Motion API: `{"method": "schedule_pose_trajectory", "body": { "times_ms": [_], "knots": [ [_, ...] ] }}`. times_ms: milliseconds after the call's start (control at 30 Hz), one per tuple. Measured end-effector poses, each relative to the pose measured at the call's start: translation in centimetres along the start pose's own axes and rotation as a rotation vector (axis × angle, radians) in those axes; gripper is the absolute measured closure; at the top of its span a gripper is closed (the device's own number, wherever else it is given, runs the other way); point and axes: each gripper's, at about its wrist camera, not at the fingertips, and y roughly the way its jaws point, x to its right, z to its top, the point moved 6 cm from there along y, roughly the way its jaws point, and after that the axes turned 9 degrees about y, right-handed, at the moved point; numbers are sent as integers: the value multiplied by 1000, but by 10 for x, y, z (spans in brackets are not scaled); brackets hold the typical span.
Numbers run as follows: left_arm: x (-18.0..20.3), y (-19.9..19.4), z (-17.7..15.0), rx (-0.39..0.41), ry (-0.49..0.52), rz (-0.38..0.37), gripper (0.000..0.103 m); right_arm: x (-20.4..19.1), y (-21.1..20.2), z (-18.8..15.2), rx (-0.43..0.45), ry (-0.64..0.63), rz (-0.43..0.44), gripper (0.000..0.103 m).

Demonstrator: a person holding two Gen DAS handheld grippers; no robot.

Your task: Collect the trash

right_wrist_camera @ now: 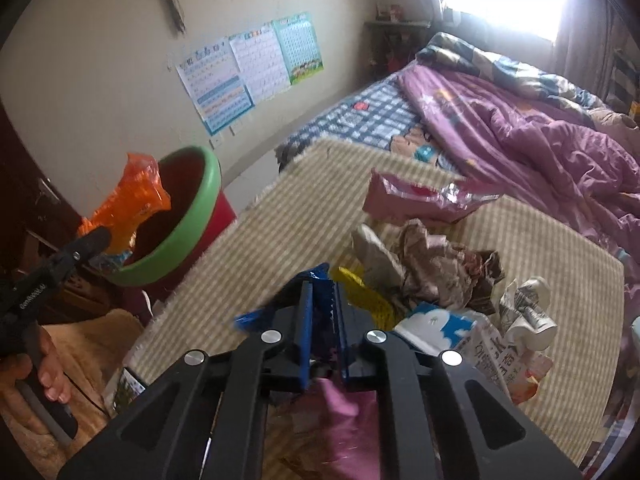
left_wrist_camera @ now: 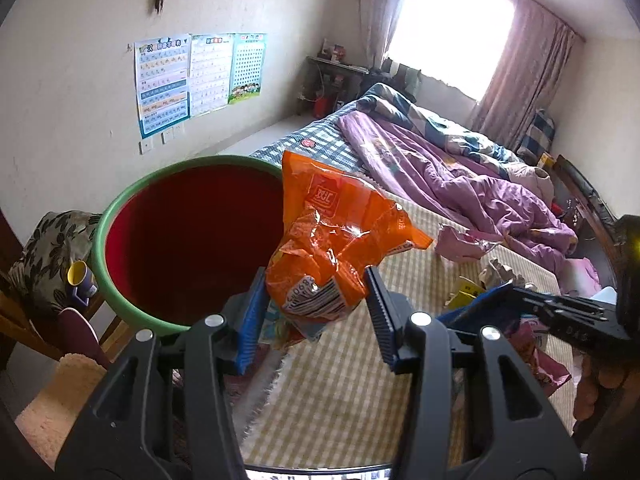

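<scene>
My left gripper [left_wrist_camera: 316, 300] is shut on a crumpled orange snack bag [left_wrist_camera: 332, 236] and holds it in the air beside the rim of a red bin with a green rim [left_wrist_camera: 132, 208]. The bag [right_wrist_camera: 132, 200] and bin [right_wrist_camera: 192, 216] also show at the left of the right wrist view. My right gripper [right_wrist_camera: 324, 300] is shut on a blue wrapper [right_wrist_camera: 260, 316] just above the bed's yellow checked mat [right_wrist_camera: 280, 224]. More trash lies ahead of it: a pink wrapper [right_wrist_camera: 416, 200], crumpled brown paper [right_wrist_camera: 432, 268], a yellow wrapper [right_wrist_camera: 364, 292], a blue-and-white packet [right_wrist_camera: 436, 324] and crumpled newspaper [right_wrist_camera: 528, 312].
A purple quilt [left_wrist_camera: 460, 176] is bunched at the far side of the bed. A chair with a floral cushion [left_wrist_camera: 48, 248] and a yellow cup [left_wrist_camera: 78, 276] stands left of the bin. Posters [left_wrist_camera: 192, 80] hang on the wall. A window [left_wrist_camera: 452, 20] is at the back.
</scene>
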Motion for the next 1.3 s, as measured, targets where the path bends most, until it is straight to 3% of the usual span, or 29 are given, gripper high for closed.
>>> {"method": "schedule_pose_trajectory", "body": {
  "times_ms": [233, 400, 767, 1100, 1300],
  "knots": [
    [-30, -10, 16, 54, -8, 64, 57, -28, -40, 27, 181, -15, 2, 94],
    [-66, -3, 17, 33, -35, 138, 57, -61, -51, 47, 266, -3, 65, 94],
    [-103, 26, 1, -68, -20, 186, 56, -162, 10, 61, 176, -90, 208, 94],
    [-115, 46, -12, -137, -5, 179, 52, -189, 52, 60, 98, -67, 221, 92],
    [-114, 47, -13, -142, 5, 180, 40, -190, 53, 58, 102, -64, 225, 81]
  ]
}}
